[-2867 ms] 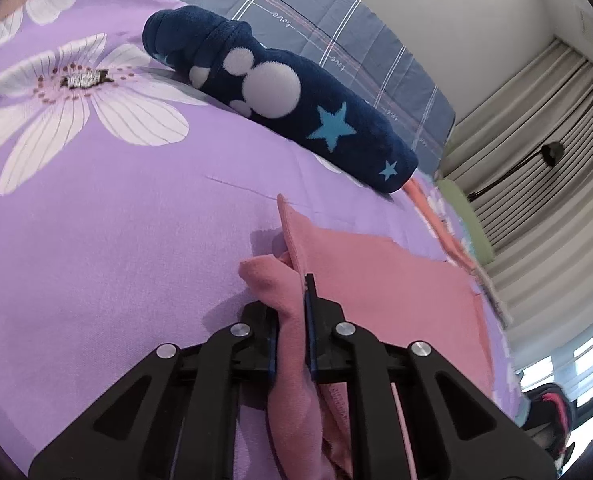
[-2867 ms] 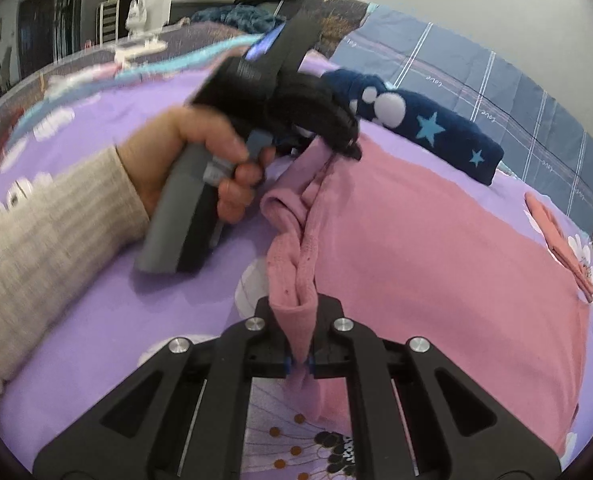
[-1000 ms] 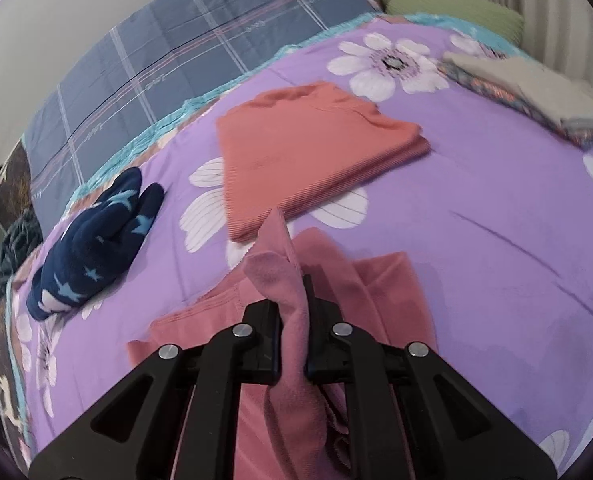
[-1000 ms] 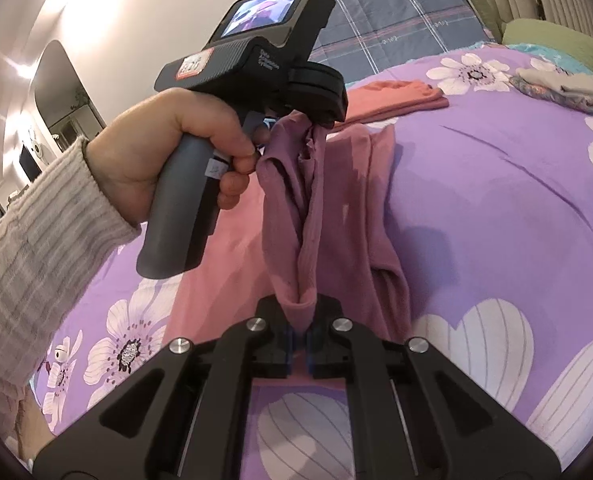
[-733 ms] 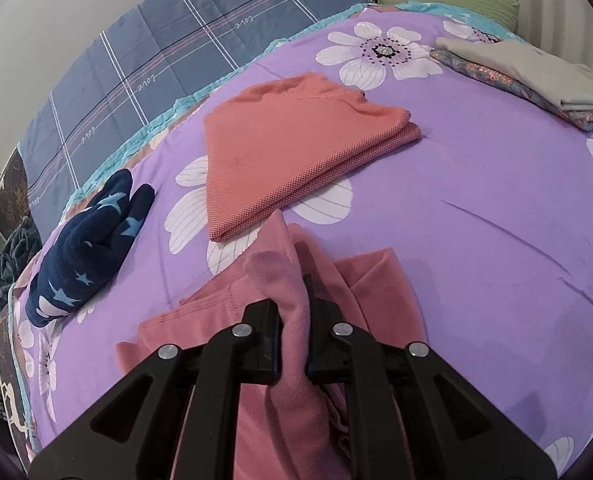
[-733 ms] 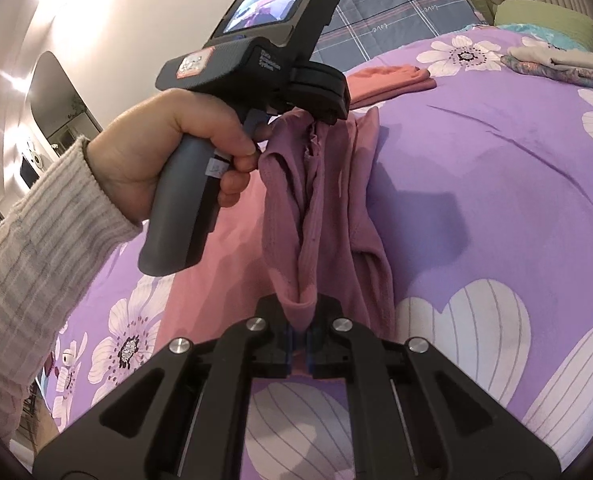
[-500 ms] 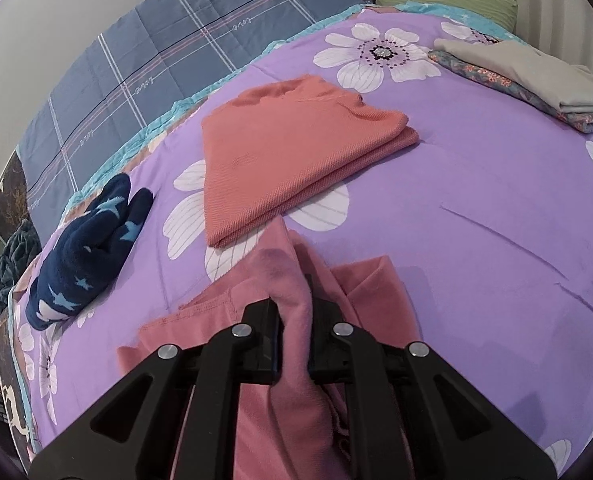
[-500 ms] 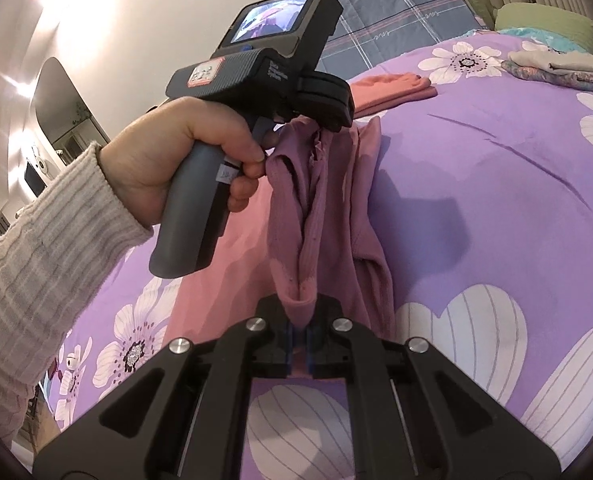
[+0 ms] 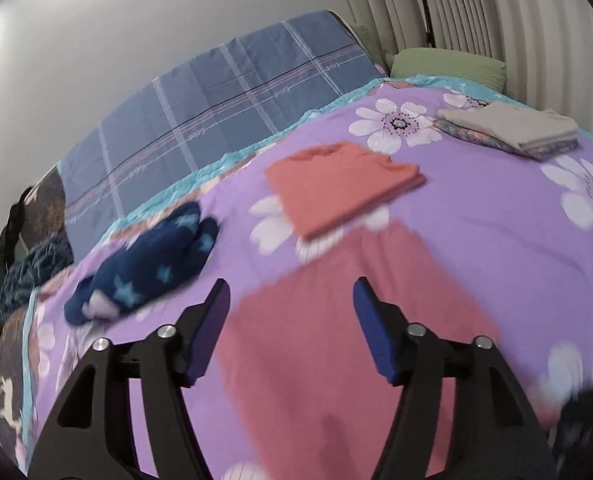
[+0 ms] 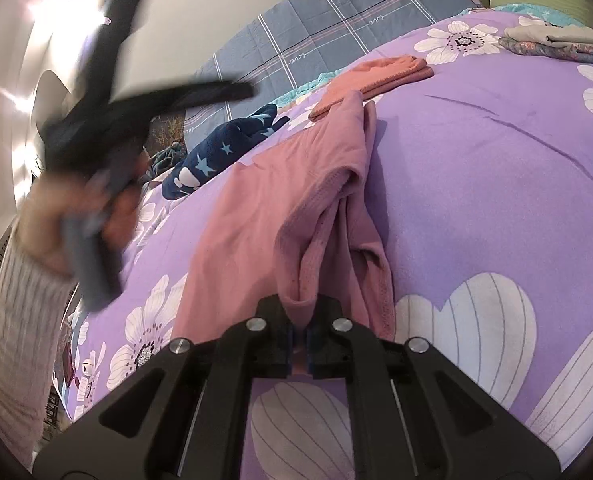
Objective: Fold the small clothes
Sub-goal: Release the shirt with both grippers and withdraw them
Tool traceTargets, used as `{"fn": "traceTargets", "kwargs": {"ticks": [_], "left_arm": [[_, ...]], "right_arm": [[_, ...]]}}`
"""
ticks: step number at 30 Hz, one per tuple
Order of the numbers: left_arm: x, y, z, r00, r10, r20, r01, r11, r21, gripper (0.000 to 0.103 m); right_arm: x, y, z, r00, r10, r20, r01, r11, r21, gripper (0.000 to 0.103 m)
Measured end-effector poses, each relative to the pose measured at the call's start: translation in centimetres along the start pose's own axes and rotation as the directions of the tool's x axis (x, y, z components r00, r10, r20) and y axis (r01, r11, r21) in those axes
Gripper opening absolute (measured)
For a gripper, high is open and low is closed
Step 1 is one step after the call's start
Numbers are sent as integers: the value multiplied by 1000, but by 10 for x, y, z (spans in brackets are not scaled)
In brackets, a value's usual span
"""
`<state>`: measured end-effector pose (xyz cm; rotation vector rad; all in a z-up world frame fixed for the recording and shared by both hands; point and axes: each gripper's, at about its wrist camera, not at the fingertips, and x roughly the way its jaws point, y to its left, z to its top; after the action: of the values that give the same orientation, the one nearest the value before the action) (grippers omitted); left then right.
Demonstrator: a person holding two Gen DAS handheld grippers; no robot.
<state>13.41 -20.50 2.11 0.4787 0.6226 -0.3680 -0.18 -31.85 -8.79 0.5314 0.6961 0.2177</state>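
Observation:
A pink garment [image 9: 336, 340] lies spread on the purple flowered bedspread [image 9: 496, 220]. My left gripper [image 9: 290, 292] hovers above it, jaws opening, with nothing between the blue pads. In the right wrist view the garment [image 10: 256, 216] runs away from me, and a bunched fold of its near edge is pinched in my right gripper [image 10: 300, 332], which is shut on it. A hand in a knit sleeve [image 10: 24, 312] holds the left tool, blurred, up at the left and clear of the cloth.
A folded orange garment [image 9: 340, 188] lies just beyond the pink one. A navy star-patterned soft item [image 9: 148, 264] sits to the left. A folded grey and patterned stack [image 9: 512, 132] lies far right, near a green pillow [image 9: 448, 66]. A blue plaid pillow [image 9: 224, 100] lines the wall.
My left gripper let go of the pink garment's corner, opened wide and drew back and up. The released cloth dropped flat on the bed. My right gripper kept its hold.

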Motion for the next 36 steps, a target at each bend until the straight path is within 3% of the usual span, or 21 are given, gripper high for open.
{"fn": "traceTargets", "kwargs": {"ticks": [3, 7, 12, 17, 22, 26, 30, 33, 36], "left_arm": [[-28, 8, -44, 1000, -25, -9, 25, 1000, -7, 65], [-69, -6, -105, 1000, -28, -1, 28, 998, 53, 65], [-81, -22, -147, 990, -131, -47, 130, 991, -18, 65], [-65, -42, -159, 993, -96, -64, 95, 995, -17, 65], [-55, -32, -155, 996, -47, -71, 42, 997, -65, 65], [-50, -31, -160, 995, 7, -100, -12, 999, -50, 65], [-49, -17, -170, 983, 107, -149, -115, 992, -46, 65], [-53, -2, -175, 984, 82, -156, -99, 989, -107, 67], [-57, -1, -176, 986, 89, -143, -104, 989, -104, 67]], "right_arm": [[0, -1, 0, 1000, 0, -1, 0, 1000, 3, 4], [2, -2, 1, 1000, 7, -5, -7, 1000, 13, 4], [3, -4, 2, 1000, 26, -7, -26, 999, 33, 4], [0, -6, 2, 999, 54, 5, -55, 997, 53, 4], [-2, -12, 4, 996, 93, 11, -94, 992, 85, 4], [-4, -14, 5, 993, 114, 18, -115, 988, 101, 4], [-3, -12, 4, 996, 91, 13, -92, 991, 96, 4], [-4, -8, 2, 998, 69, 9, -70, 994, 89, 4], [-4, -4, 1, 999, 32, 9, -33, 997, 75, 4]]}}
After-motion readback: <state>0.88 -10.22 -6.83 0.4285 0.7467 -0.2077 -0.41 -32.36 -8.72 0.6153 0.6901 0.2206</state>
